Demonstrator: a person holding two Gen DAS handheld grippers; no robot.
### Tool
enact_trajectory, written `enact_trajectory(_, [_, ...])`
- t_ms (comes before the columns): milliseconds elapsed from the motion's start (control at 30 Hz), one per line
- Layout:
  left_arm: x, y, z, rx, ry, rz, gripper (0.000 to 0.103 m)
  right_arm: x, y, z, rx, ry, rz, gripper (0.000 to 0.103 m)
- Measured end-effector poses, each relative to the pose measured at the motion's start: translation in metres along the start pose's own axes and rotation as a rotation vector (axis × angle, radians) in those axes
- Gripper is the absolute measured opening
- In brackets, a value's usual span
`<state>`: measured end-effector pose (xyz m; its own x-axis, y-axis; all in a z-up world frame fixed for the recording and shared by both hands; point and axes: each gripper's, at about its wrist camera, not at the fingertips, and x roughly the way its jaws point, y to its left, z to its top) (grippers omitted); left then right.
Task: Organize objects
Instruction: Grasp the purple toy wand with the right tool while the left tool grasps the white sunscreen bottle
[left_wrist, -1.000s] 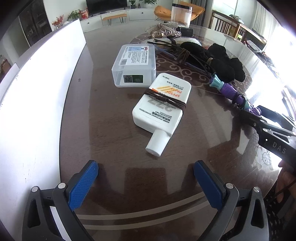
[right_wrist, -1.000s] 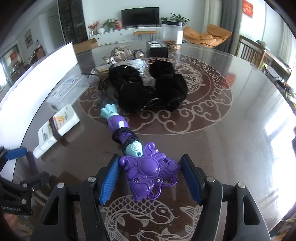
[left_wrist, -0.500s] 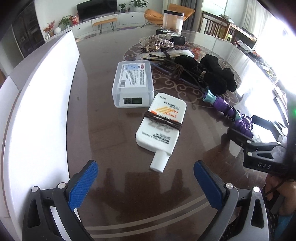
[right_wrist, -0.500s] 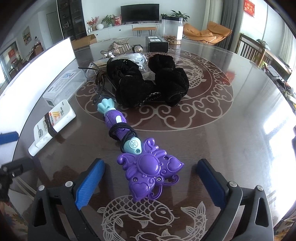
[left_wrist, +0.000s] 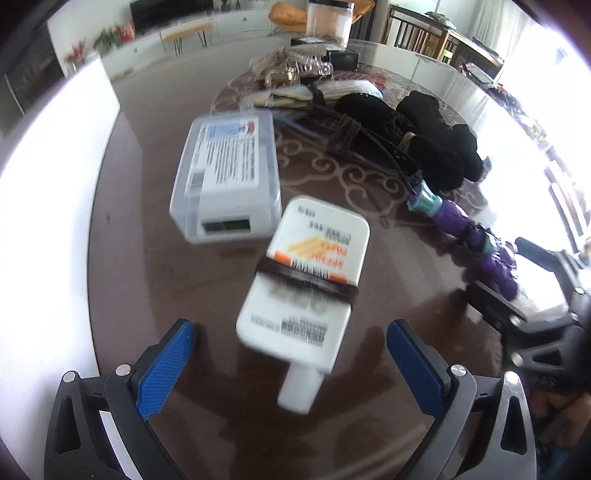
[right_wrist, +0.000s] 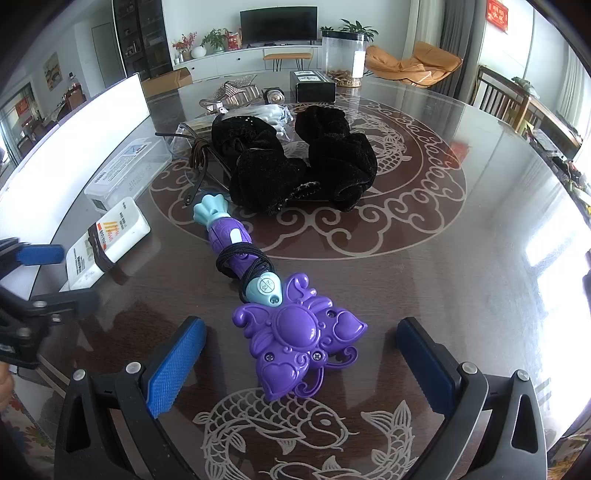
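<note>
Right wrist view shows the right gripper (right_wrist: 301, 354) spread wide over the dark table (right_wrist: 461, 266). Its jaws have just been opening. The purple wand (right_wrist: 295, 332) lies flat between them, and neither blue pad touches it. A black cord (right_wrist: 240, 260) is wound round the wand's handle. Past the handle sits a heap of black cloth (right_wrist: 295, 166).

Off to the left, the left gripper (left_wrist: 291, 358) is spread wide too. A white bottle (left_wrist: 306, 277) lies flat on the table with its cap end between the blue pads, which do not touch it. A dark band (left_wrist: 306, 282) goes round the bottle's middle. Just beyond the bottle is a clear box (left_wrist: 229, 177) with a label on its lid. That view is a bit blurry.
</note>
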<state>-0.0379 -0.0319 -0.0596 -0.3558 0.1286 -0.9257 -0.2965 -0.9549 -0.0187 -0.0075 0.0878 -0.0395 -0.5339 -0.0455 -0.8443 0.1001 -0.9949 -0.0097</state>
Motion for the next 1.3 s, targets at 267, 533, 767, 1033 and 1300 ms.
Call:
enact_trajectory(267, [0.011, -0.017, 0.026, 0.052, -0.026, 0.001, 0.103, 0.000, 0.000, 0.000, 0.000, 0.000, 0.000, 0.103])
enact_trajectory(533, [0.005, -0.016, 0.018, 0.057, -0.031, 0.006, 0.103, -0.001, -0.005, -0.002, 0.020, 0.002, -0.012, 0.103])
enact_trajectory(767, [-0.023, -0.025, -0.017, 0.076, -0.115, -0.001, 0.054, -0.019, -0.042, -0.001, 0.128, 0.056, 0.218, 0.103])
enact_trajectory(1033, [-0.029, -0.019, -0.045, 0.018, -0.174, 0.007, 0.053, -0.020, -0.029, 0.024, -0.088, 0.166, 0.189, 0.092])
enact_trajectory(1300, [-0.042, -0.015, -0.061, -0.043, -0.229, -0.033, 0.053, 0.003, 0.026, 0.037, -0.228, 0.157, 0.176, 0.020])
